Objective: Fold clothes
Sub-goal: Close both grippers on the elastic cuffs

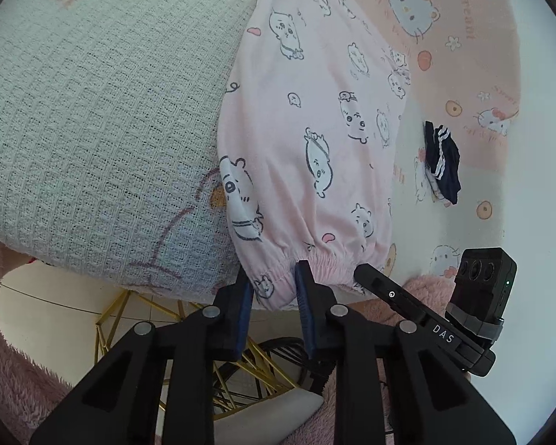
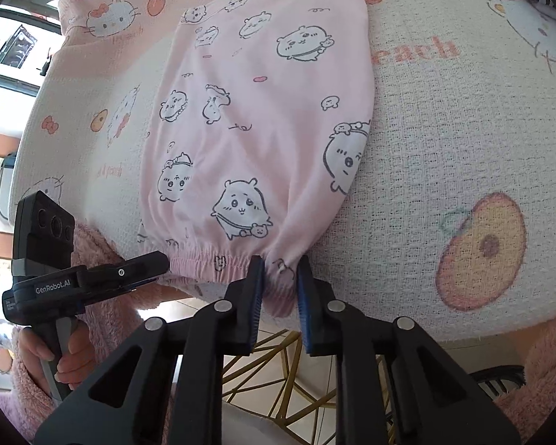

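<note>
Pink pyjama bottoms printed with cartoon animals lie flat on a waffle blanket, the elastic waistband at the near edge. My left gripper is shut on the waistband's left corner, and cloth fills the gap between its blue pads. In the right wrist view the same bottoms stretch away from me. My right gripper is shut on the waistband's right corner, which bunches between the pads. Both corners hang slightly over the blanket's edge.
A small dark navy garment with white stripes lies on the blanket right of the bottoms. A gold wire frame and tiled floor show below the edge. A hand in a fluffy pink sleeve holds the left tool's handle.
</note>
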{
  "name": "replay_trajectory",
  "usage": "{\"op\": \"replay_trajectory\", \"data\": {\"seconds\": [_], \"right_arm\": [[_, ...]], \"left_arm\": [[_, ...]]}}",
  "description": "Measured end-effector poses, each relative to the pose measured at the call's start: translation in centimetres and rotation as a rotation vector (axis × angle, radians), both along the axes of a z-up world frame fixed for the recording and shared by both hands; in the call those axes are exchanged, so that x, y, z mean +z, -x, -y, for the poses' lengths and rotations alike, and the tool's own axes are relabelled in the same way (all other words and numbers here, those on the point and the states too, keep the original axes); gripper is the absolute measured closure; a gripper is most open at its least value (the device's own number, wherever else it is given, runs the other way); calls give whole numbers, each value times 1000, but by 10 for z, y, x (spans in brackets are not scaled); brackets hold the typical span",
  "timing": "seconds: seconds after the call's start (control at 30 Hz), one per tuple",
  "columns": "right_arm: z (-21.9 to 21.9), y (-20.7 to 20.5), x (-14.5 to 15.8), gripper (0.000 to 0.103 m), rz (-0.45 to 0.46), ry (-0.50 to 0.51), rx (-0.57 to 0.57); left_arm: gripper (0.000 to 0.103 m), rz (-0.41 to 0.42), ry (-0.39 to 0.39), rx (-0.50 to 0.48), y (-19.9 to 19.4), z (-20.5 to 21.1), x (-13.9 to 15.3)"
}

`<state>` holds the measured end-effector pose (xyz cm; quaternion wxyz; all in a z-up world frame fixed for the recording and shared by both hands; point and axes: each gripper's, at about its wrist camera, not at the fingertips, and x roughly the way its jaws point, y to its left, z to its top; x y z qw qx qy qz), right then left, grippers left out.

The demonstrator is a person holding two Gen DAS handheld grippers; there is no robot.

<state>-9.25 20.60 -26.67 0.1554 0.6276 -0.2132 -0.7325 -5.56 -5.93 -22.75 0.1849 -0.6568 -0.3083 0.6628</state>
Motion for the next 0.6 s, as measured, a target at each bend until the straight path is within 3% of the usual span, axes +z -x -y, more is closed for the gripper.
{"op": "replay_trajectory", "data": {"seconds": [0.1,0.2,0.33,0.4,0.53,0.6], "right_arm": [[5,-1,2,87,1,9,-4],[9,2,-3,79,50,48,-31],[4,-4,7,89,22,34,7],[2,-14,20,89,-14,7,32],[-25,-40,51,90,-58,63,19],[-22,-45,52,90,-42,79,11]], "left_arm": [[81,18,-12,6,1,-1,-5],[80,28,-2,5,4,-2,-8],[84,2,24,-14,1,-7,1],[85,-13,17,-16,-6,-5,14],[85,-17,-30,-6,-21,4,36],[85,6,-30,-10,-28,4,36]]}}
